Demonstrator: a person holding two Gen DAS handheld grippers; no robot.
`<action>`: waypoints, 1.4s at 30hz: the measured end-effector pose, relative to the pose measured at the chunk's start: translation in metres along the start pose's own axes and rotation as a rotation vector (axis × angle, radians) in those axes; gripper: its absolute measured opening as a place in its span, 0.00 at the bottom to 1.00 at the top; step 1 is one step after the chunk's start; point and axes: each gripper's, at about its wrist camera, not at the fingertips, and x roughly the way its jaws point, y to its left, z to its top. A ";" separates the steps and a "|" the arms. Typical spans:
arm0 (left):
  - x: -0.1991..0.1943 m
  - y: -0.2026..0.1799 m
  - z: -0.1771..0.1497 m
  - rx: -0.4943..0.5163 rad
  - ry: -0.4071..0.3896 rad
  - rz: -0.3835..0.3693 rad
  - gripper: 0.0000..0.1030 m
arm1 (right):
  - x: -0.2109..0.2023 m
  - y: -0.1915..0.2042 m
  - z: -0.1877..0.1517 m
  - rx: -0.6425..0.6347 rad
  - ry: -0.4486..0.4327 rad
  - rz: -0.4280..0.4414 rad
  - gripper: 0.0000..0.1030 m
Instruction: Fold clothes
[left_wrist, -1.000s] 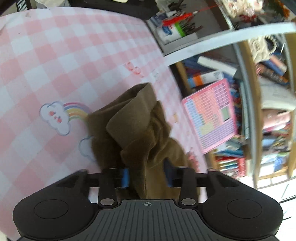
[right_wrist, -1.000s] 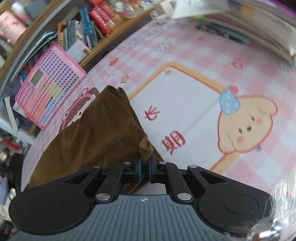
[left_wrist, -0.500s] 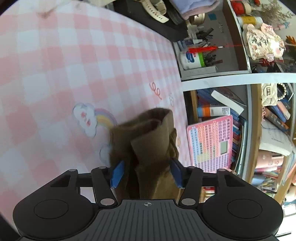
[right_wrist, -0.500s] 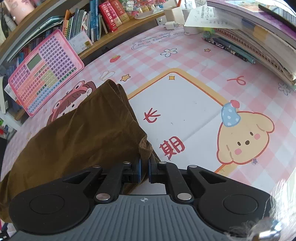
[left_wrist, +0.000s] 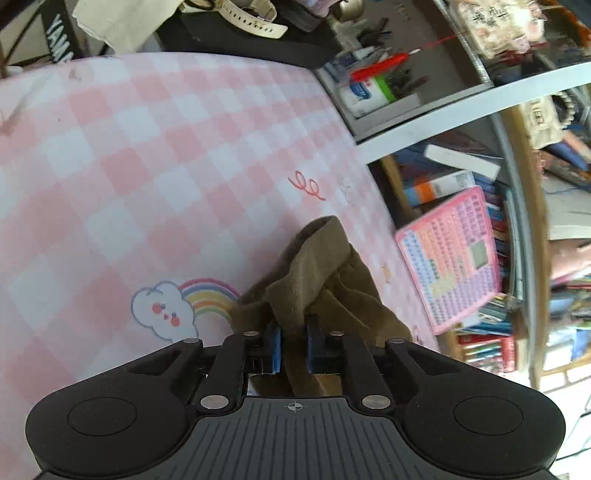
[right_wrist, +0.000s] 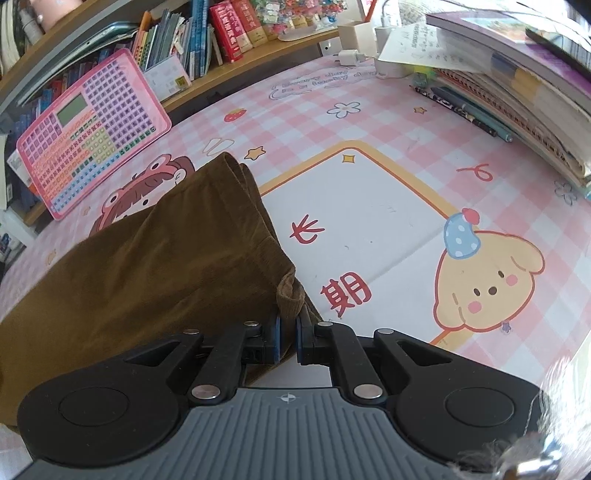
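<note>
A brown corduroy garment (right_wrist: 147, 266) lies spread on the pink checked desk mat (right_wrist: 369, 122). My right gripper (right_wrist: 287, 338) is shut on a bunched edge of the garment at its near right side. In the left wrist view the garment (left_wrist: 317, 273) is bunched up in a fold, and my left gripper (left_wrist: 293, 345) is shut on that fold, with cloth between the blue pads. The mat (left_wrist: 147, 166) lies under it.
A pink toy keyboard (right_wrist: 92, 140) leans against the bookshelf and also shows in the left wrist view (left_wrist: 454, 273). A stack of books (right_wrist: 517, 85) and pens sits at the right of the mat. A pen holder (left_wrist: 373, 85) stands beyond the mat's far edge.
My left gripper has closed from open onto the bunched fold of the garment. My right gripper has stayed shut on the garment's edge with little movement.
</note>
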 end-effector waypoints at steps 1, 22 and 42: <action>-0.004 0.000 0.000 0.000 -0.010 -0.005 0.22 | 0.000 0.000 0.000 -0.002 0.000 -0.002 0.06; -0.029 -0.007 -0.032 0.052 0.043 0.050 0.62 | -0.052 0.066 -0.045 -0.179 -0.100 0.050 0.49; 0.005 -0.005 -0.027 -0.115 -0.068 0.031 0.71 | -0.005 0.204 -0.087 -0.612 -0.070 0.199 0.49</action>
